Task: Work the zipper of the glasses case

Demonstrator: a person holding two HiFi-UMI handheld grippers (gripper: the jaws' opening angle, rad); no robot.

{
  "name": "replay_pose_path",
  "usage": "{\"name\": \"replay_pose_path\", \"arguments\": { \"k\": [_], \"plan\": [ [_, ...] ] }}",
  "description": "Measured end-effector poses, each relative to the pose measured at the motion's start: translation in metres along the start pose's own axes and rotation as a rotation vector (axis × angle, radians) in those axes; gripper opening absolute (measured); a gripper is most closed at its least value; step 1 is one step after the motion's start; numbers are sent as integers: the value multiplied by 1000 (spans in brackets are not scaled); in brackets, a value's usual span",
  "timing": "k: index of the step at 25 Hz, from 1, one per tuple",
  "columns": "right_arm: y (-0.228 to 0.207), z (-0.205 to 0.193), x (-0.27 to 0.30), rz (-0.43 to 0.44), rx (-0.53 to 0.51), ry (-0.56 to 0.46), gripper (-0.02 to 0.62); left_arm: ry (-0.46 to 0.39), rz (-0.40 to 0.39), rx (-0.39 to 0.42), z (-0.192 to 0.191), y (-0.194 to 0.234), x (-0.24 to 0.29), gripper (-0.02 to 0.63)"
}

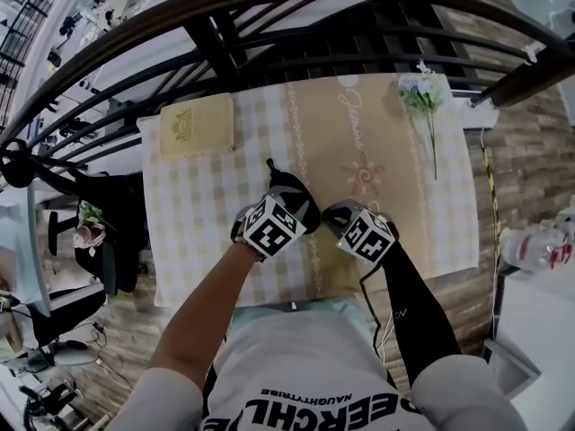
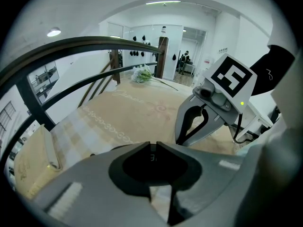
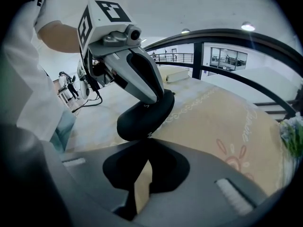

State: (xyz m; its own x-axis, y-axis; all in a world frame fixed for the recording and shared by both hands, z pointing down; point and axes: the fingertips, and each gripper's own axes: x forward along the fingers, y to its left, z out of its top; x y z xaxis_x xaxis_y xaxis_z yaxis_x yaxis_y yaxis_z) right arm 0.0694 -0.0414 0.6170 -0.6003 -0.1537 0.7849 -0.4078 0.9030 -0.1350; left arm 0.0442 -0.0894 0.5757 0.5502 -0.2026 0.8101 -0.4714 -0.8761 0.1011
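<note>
Both tongs at the glasses case

We see the black glasses case lying on the beige tablecloth, in front of the person. The left gripper pinches one end of it, jaws nearly together. The right gripper is closed tight, tips at the case's near end (whether on the zipper pull, we cannot tell).

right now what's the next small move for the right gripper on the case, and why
Probably draw the right gripper along the edge of the case: its jaws are shut at the near end, on what I cannot tell, and the left gripper holds the case.
</note>
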Motion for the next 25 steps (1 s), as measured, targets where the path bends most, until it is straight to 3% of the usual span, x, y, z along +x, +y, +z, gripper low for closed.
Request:
{"name": "replay_pose_path", "arguments": {
  "k": [25],
  "plan": [
    [25,-10,-4,-45,94,-9,28,0,-33,39,-1,0,1,46]
  ]
}}
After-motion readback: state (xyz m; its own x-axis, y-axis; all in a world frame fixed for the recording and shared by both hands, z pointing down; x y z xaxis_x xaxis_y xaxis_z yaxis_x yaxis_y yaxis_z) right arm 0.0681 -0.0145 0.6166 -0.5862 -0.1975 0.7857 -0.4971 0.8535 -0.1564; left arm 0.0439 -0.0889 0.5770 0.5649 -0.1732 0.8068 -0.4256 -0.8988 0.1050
